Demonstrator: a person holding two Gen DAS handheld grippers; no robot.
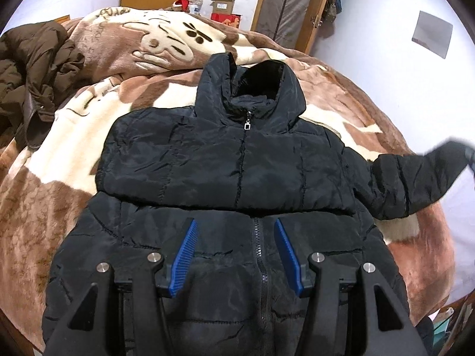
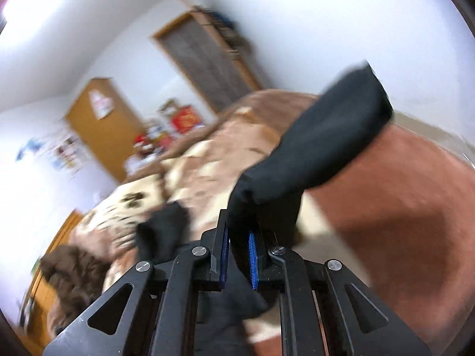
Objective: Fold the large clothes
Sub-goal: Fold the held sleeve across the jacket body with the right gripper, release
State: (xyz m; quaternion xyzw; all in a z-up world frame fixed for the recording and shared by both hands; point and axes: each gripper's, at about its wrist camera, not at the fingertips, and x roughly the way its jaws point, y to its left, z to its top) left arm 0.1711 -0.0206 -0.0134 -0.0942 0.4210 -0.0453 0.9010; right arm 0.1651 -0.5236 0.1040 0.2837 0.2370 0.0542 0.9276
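Note:
A black puffer jacket point(image 1: 231, 163) lies front up and zipped on the bed, hood toward the far side. My left gripper point(image 1: 236, 222) hovers over its lower front with both blue pads point(image 1: 187, 255) apart and nothing pinched between them. The jacket's right sleeve point(image 1: 415, 178) is lifted off the blanket and stretches toward the right edge of the left wrist view. In the blurred right wrist view, my right gripper point(image 2: 237, 231) is shut on the end of that black sleeve point(image 2: 326, 136), which rises away from the jaws above the bed.
A brown and cream fleece blanket point(image 1: 133, 59) covers the bed. A brown padded coat point(image 1: 35, 74) is heaped at its left side. Boxes point(image 1: 225, 12) and a wooden-framed wardrobe point(image 1: 291, 9) stand by the far wall. White wall lies to the right.

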